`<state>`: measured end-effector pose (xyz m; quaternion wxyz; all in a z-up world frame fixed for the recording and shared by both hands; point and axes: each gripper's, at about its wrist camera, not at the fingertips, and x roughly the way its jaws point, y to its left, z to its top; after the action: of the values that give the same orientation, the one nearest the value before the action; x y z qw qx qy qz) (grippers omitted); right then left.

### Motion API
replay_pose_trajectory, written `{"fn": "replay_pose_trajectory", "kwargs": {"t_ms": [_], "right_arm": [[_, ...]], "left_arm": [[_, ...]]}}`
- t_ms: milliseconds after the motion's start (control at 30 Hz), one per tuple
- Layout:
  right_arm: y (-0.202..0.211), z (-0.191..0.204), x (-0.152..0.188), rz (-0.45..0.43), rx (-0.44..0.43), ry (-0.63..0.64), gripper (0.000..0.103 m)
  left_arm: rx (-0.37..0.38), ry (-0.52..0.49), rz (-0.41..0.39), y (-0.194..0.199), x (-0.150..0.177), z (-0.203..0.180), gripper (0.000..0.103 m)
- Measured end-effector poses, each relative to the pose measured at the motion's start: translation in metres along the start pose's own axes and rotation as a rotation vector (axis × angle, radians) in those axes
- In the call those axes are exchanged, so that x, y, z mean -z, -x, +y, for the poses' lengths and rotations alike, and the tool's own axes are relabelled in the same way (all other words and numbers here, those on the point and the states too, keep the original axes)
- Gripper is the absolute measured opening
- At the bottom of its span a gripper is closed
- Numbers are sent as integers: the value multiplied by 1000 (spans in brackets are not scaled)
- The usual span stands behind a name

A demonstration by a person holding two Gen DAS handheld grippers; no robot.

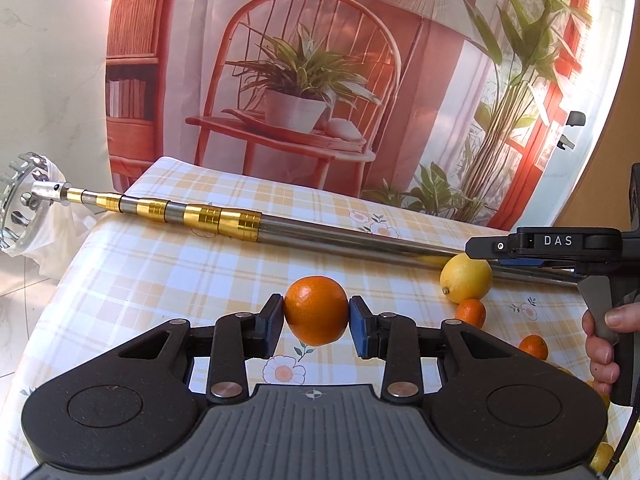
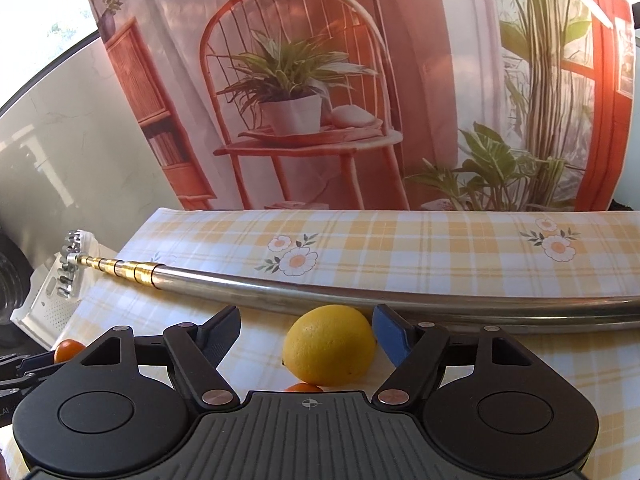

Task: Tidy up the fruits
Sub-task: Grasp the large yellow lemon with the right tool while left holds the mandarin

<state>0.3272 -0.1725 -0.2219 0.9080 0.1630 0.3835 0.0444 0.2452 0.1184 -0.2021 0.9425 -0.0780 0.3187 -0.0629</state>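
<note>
The orange (image 1: 316,310) has a finely pitted, semi-gloss peel. The lemon (image 2: 330,346) peel is dimpled with a dull sheen. The pole (image 1: 360,240) is smooth polished metal; its narrow sections carry glossy gold bands, and its head (image 1: 22,200) is bright bare metal. The left gripper (image 1: 316,322) is matt black plastic (dust specks show) with a ribbed grey panel, shiny metal pivot pins and blue pads (image 1: 362,332) of matt finish. The tablecloth (image 2: 400,240) is a printed check, smooth and low-sheen. The backdrop (image 2: 320,80) is printed cloth, faintly creased.
</note>
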Motion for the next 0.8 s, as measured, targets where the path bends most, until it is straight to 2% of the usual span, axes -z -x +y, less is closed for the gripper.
{"fn": "replay_pose_trajectory", "kwargs": {"t_ms": [367,800], "right_arm": [[-21,-15,9,66,19,-154,70],[-37,-32,11,111,-12,-281,59]], "left_arm": [[-1,-1,22,-12,2,-1,37],[-2,-4,21,-18,-2,-4,37]]}}
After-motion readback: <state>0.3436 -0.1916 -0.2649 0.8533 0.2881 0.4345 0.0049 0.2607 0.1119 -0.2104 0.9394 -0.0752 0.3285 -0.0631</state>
